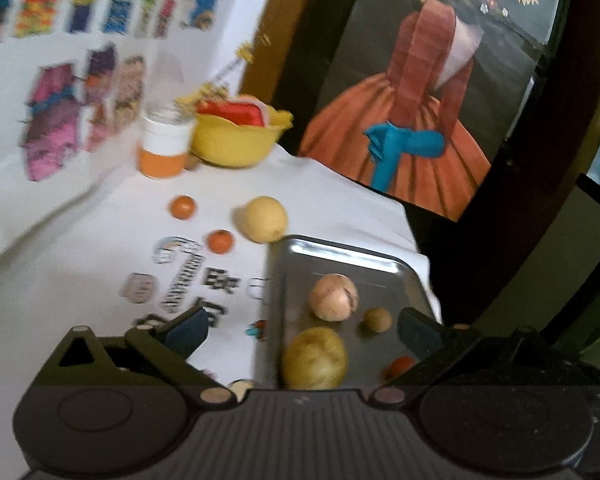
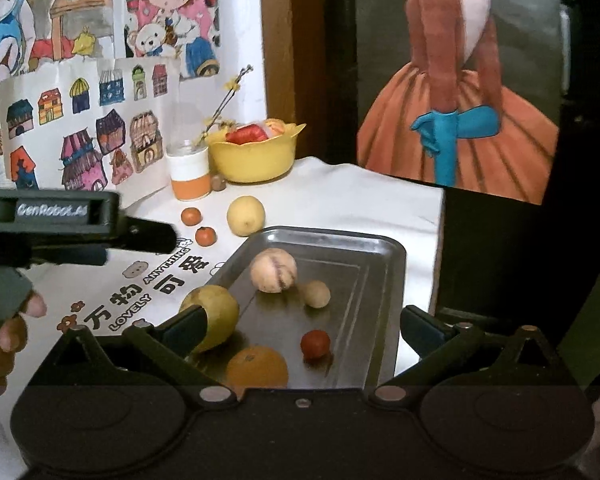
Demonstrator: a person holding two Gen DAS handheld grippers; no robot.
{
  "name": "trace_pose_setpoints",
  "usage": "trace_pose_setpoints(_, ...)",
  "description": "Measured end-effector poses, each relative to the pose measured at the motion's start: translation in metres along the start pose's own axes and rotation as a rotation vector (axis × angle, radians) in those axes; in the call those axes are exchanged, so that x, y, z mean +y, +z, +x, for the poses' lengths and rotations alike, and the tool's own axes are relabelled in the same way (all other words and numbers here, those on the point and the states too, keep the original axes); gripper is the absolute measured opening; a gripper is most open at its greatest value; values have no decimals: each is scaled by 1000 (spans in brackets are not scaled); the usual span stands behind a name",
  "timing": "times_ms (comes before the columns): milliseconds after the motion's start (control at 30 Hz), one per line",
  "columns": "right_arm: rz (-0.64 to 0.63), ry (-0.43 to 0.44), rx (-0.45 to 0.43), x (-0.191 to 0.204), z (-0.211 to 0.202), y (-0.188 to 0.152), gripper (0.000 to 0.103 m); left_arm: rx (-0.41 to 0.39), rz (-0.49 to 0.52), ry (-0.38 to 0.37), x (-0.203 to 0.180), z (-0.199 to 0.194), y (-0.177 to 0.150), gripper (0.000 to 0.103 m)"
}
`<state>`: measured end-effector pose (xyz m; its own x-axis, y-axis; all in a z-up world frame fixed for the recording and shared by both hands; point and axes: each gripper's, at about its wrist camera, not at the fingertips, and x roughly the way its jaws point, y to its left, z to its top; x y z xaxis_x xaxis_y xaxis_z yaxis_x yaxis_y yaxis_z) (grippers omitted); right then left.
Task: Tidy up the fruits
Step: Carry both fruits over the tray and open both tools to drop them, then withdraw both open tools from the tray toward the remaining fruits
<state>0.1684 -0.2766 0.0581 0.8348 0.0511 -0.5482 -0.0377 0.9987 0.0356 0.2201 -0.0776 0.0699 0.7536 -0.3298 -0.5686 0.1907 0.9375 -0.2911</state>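
Fruit partly sorted onto metal tray on white-clothed worktop.
On tray: pale cracked peach-like fruit, small tan round fruit, small red fruit, orange, yellow-green pear at near left rim. Off tray, just beyond: yellow pear, two small oranges. Yellow bowl at back holding red and orange items. Right tool spread wide over tray, pinching nothing; left tool spread wide too, empty.
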Motion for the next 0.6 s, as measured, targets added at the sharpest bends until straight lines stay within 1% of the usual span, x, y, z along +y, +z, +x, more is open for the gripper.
trace_pose_setpoints(200,1,-94,-61,27,-39,-33,102,-83,41,63,12,-43,-30,103)
trace_pose_setpoints(267,-4,-110,-75,36,-51,-42,102,-99,56,91,15,-57,-41,103)
trace_pose_setpoints(367,19,-123,-91,47,-69,-52,102,-147,59,125,22,-81,-59,103)
trace_pose_setpoints(433,25,-109,-87,54,-79,-58,102,-171,49,151,28,-97,-72,103)
trace_pose_setpoints(500,23,-114,-89,62,-89,-64,102,-176,35,169,36,-110,-82,103)
trace_pose_setpoints(600,27,-129,-103,73,-104,-71,102,-156,14,207,48,-123,-94,103)
